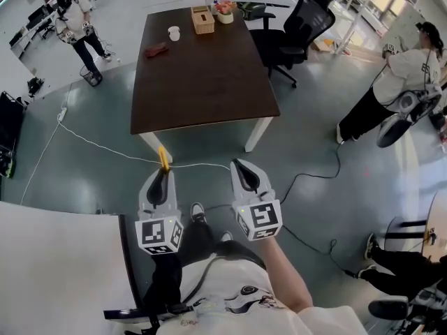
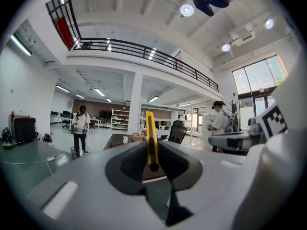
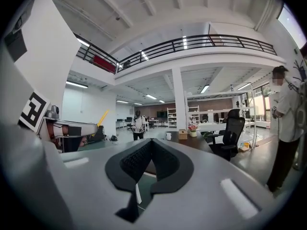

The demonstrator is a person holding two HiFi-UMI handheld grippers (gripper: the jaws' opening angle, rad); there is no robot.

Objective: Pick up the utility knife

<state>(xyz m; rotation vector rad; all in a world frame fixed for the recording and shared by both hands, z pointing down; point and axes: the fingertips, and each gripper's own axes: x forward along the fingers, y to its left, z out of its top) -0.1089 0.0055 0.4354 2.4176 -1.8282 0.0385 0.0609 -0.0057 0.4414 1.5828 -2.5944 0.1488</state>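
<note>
My left hand-held gripper (image 1: 162,175) pinches the yellow utility knife (image 1: 163,158) near one end, so it could pivot loose; my right hand-held gripper (image 1: 239,166) is closed, empty.

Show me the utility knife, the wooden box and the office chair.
utility knife (image 2: 151,138): left gripper view, on its yellow body.
wooden box (image 1: 203,24): head view, on its side.
office chair (image 1: 309,16): head view, on the backrest.

The left gripper (image 1: 161,174) and right gripper (image 1: 242,169) are pale grey, with black ribbed fingers (image 3: 136,162). Behind the fingers each bears a black-and-white marker cube (image 1: 159,234). The person wears a white printed T-shirt (image 1: 230,300).
</note>
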